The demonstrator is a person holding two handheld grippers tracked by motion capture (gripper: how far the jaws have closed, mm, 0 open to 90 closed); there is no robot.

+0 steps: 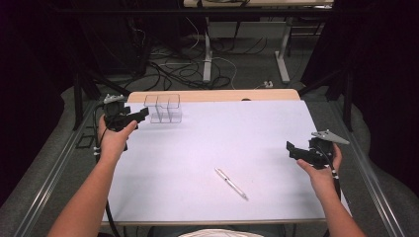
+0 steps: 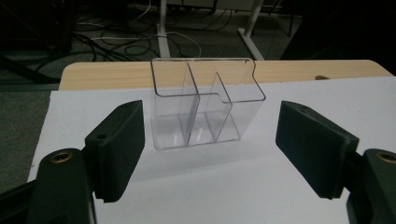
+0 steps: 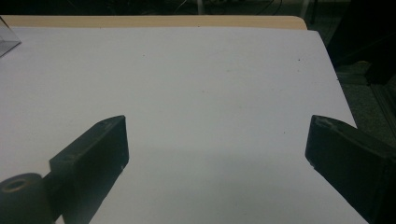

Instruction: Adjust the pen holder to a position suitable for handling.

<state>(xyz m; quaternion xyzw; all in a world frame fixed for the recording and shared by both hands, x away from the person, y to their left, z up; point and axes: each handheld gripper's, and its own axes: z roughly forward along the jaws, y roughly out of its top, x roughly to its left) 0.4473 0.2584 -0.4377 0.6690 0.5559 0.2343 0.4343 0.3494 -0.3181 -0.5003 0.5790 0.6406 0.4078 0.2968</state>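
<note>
The white table (image 1: 207,163) is lying under everything, its wooden edge showing at the far side. The left gripper (image 2: 208,140) is hovering at the far left corner, its jaws standing apart with nothing pressed between them. The right gripper (image 1: 296,150) is hanging over the right edge, jaws wide apart and holding nothing. The clear plastic organizer (image 2: 205,107) is standing upright just beyond the left gripper's jaws, centred between them, untouched. A pen (image 1: 231,183) is lying near the front, well apart from both.
</note>
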